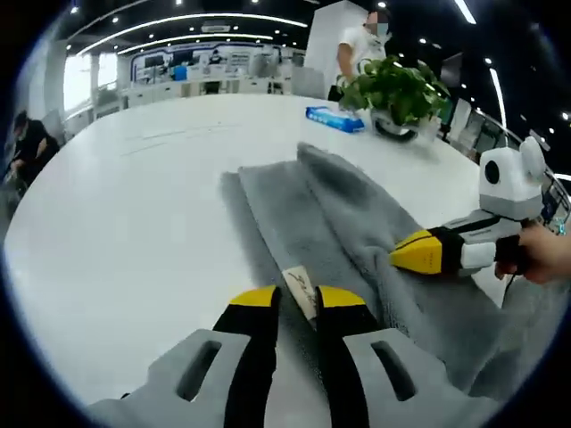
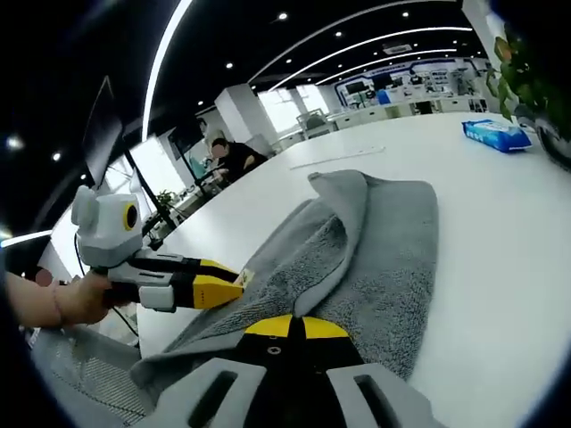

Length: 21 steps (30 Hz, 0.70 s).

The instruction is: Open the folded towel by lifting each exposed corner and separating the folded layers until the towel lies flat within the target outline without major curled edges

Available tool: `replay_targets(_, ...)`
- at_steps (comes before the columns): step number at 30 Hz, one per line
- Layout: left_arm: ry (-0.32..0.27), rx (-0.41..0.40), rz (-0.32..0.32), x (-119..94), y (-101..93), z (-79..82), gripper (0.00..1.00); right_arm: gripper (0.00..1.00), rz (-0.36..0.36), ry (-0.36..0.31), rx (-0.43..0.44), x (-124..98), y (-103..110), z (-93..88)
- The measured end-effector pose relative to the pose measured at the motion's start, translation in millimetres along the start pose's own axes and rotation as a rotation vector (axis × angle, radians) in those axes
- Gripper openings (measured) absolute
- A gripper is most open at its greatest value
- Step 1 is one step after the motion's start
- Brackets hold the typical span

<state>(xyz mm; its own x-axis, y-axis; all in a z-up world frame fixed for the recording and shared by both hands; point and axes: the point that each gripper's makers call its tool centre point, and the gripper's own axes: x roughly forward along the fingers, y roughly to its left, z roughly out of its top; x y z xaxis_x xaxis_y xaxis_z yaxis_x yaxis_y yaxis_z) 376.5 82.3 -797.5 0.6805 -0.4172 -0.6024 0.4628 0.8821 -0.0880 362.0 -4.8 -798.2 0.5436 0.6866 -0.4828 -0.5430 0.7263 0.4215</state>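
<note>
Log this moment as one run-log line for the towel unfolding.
towel: still folded on white table | left gripper: shut on towel label | right gripper: shut on towel edge | stage: lifting layers

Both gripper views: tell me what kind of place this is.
Probably an open-plan office or showroom: a large white table holding a grey towel, a potted plant and a blue packet, ceiling strip lights, and a seated person.
</note>
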Motion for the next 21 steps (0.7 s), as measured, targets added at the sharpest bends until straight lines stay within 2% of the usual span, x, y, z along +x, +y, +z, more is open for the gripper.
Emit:
replay_targets(8,-0.004,0.126,0.016,0.3,-4.8,0.5,0.11,0.00,0.000,-0.006,-0.013,-0.4,1.2,-0.3)
replay_targets(12,-0.012,0.242,0.044,-1.1,-5.8,4.9,0.11,0.00,0.002,-0.007,-0.028,-0.8,1.4,-0.3)
replay_targets(13,-0.017,0.237,0.042,-1.2,-6.4,5.4,0.11,0.00,0.003,-0.008,-0.028,-0.8,1.3,-0.3)
replay_targets(14,-0.013,0.178,0.037,-0.3,-4.2,3.7,0.11,0.00,0.005,-0.011,-0.025,-0.9,1.0,-0.1)
replay_targets(16,-0.014,0.121,0.022,0.3,-2.3,1.7,0.11,0.00,0.008,-0.014,-0.020,-1.2,0.7,0.0)
replay_targets(18,-0.015,0.149,0.021,0.5,-2.7,1.6,0.10,0.00,0.015,-0.019,-0.009,-1.5,0.8,0.4)
replay_targets(21,-0.016,0.267,0.032,0.9,-6.5,2.2,0.09,0.00,0.036,-0.035,0.060,-3.2,-0.3,2.8)
